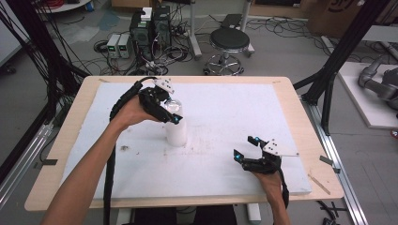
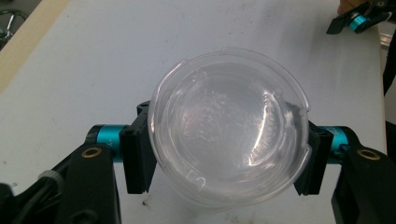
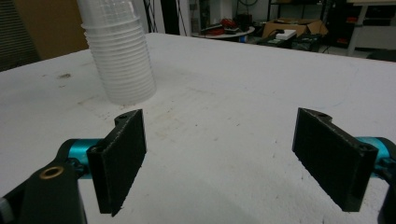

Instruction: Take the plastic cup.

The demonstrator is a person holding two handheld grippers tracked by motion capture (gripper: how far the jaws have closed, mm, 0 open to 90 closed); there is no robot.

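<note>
The white foam-topped wooden table (image 1: 225, 178) carries one thing that matters: a tall nested stack of clear plastic cups (image 1: 176, 131), standing upright a little left of centre, its long axis vertical. Seen from the right gripper view, the stack (image 3: 122, 60) rises at about eleven o'clock from those jaws, well apart from them. The left gripper (image 1: 171, 114) sits over the stack's top, its jaws pinching the topmost clear cup (image 2: 229, 126) on opposite sides of its rim, at nine and three o'clock around the open mouth. The right gripper (image 1: 245, 149) rests near the table's front edge, at about four o'clock from the stack, jaws spread wide and holding nothing. The left hand is plainly the nearer; my judgement is that a straight upward pull along the stack's axis would free the top cup.
</note>
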